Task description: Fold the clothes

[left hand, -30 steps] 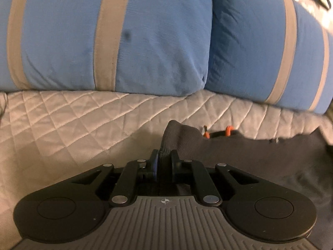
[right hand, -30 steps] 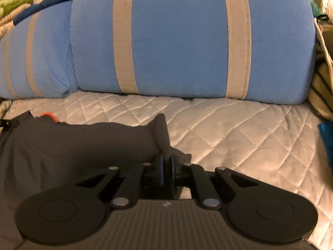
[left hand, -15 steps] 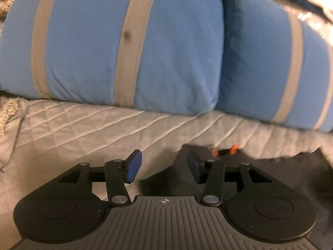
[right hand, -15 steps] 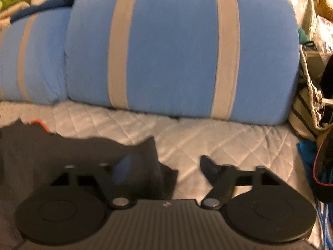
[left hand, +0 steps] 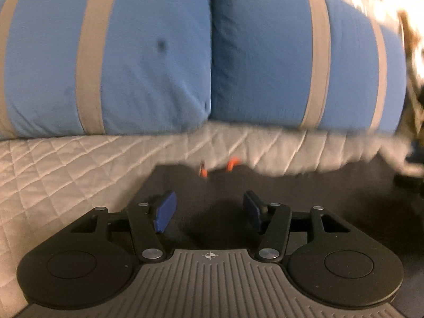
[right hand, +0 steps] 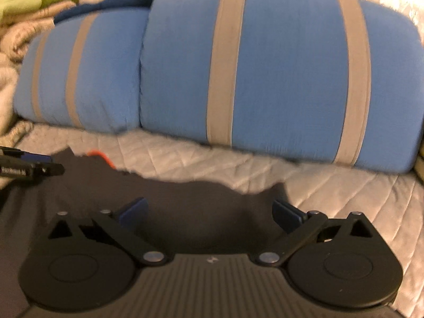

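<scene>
The left hand-held gripper [left hand: 209,210] has its blue-padded fingers spread apart, holding nothing, over the near left part of a dark grey garment [left hand: 304,198]. The right hand-held gripper [right hand: 209,213] is likewise spread wide and empty over the garment's right part. The garment lies flat on a quilted beige bed cover [left hand: 66,175], its long axis running left to right, its far edge with small orange loops [left hand: 216,167] pointing toward two blue pillows with tan stripes [left hand: 148,61] at the far side. Only the right wrist view shows the garment's right corner [right hand: 278,189], the left hand-held gripper's tip at far left, and green and beige fabrics [right hand: 29,2] beyond the pillows.
</scene>
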A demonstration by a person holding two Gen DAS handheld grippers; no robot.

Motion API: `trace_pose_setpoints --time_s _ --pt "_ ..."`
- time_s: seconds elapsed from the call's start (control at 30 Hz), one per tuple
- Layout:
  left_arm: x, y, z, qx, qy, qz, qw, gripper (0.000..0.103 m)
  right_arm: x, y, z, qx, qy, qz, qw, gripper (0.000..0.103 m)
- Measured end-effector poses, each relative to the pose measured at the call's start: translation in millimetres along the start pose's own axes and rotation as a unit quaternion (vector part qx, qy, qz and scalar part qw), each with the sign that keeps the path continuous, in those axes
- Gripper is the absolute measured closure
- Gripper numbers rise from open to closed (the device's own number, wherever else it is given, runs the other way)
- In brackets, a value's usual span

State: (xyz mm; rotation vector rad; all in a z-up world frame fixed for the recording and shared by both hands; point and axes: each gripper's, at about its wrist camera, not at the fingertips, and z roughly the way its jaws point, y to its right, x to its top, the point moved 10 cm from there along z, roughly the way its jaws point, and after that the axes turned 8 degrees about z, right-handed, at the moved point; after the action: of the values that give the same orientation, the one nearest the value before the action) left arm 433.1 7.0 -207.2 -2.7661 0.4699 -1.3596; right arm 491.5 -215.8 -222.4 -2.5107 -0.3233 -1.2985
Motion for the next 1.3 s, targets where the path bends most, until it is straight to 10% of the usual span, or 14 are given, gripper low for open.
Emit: trace_pose_setpoints --time_s 0.8,1.3 --pt "-6.4 -4.3 -9.8 0.022 0.002 0.021 0.9995 0.025 -23.5 3.1 12.3 -0.02 -0.053 -0.003 0.998 0.0" --pt "-42.4 36.9 -55.9 -0.116 -0.139 0.071 0.9808 0.025 -51.7 -44.1 -31.8 0.071 -0.172 -0.037 0.982 0.0"
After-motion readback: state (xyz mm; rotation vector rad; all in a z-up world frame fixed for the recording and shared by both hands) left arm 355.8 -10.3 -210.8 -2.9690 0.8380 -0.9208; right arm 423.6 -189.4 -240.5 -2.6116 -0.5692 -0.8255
